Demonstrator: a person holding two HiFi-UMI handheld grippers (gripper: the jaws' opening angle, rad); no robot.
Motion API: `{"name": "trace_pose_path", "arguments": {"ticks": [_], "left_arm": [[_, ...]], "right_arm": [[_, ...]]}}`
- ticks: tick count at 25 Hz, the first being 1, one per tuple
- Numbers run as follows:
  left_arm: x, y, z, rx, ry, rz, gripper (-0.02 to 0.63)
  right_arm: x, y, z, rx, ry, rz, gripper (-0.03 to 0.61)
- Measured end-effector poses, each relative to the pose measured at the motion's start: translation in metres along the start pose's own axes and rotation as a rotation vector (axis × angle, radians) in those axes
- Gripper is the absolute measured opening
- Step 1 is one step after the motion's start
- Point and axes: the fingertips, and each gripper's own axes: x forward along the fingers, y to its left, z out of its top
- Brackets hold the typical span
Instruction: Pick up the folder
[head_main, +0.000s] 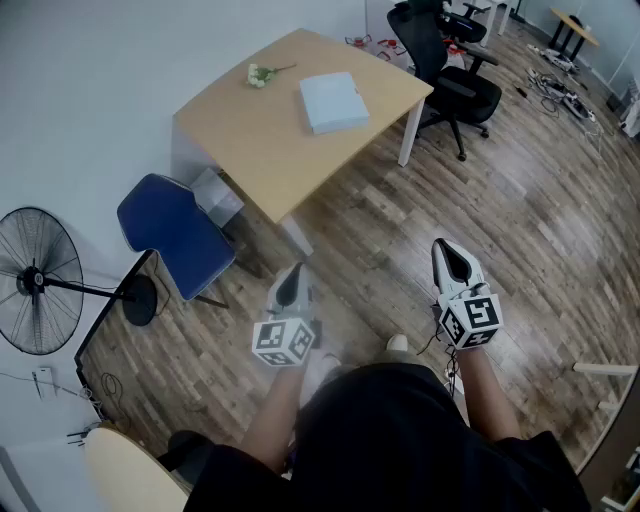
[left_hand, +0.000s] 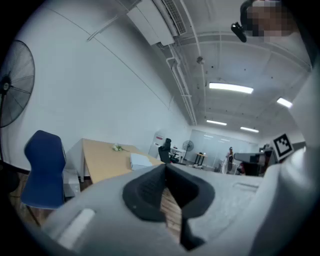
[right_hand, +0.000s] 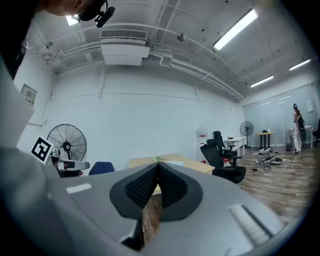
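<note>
A pale blue folder (head_main: 333, 101) lies flat on a light wooden table (head_main: 262, 146) far ahead of me, also seen as the folder (left_hand: 140, 160) in the left gripper view. My left gripper (head_main: 291, 276) and right gripper (head_main: 447, 251) hang over the wood floor, well short of the table, both pointing roughly level towards it. Each one has its jaws shut with nothing between them. In the right gripper view the table (right_hand: 185, 162) shows just past the closed tips of the right gripper (right_hand: 156, 165).
A blue chair (head_main: 176, 233) stands at the table's near left corner, with a small grey box (head_main: 217, 195) under the table. A standing fan (head_main: 36, 281) is at the left wall. A black office chair (head_main: 446, 75) sits right of the table. A small flower sprig (head_main: 261, 74) lies on the tabletop.
</note>
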Motion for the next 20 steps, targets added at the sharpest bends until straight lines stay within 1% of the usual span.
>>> {"name": "trace_pose_path", "arguments": {"ticks": [3,6,8,11,13,16,20], "left_arm": [[0.0,-0.009,0.001,0.003,0.0,-0.021,0.0],[0.002,-0.022,-0.005,0.002,0.006,-0.021,0.0],[0.003,-0.032,-0.011,-0.018,0.004,-0.025,0.0],[0.01,-0.05,-0.02,-0.041,0.004,-0.041,0.0],[0.02,-0.062,-0.028,-0.032,0.015,-0.043,0.0],[0.037,-0.082,-0.035,-0.01,0.025,-0.04,0.0],[0.055,-0.103,-0.037,0.026,0.013,-0.006,0.0]], "right_arm": [[-0.004,-0.003,-0.003,0.001,0.007,-0.045,0.0],[-0.012,-0.017,-0.015,0.067,0.033,-0.081,0.0],[-0.018,-0.023,-0.021,0.099,0.03,-0.067,0.0],[-0.023,-0.03,-0.022,0.096,0.02,-0.018,0.0],[-0.023,-0.038,-0.024,0.086,0.029,0.006,-0.002],[-0.026,-0.062,-0.028,0.088,0.044,0.014,-0.002],[-0.03,-0.102,-0.033,0.107,0.045,0.015,-0.002]]}}
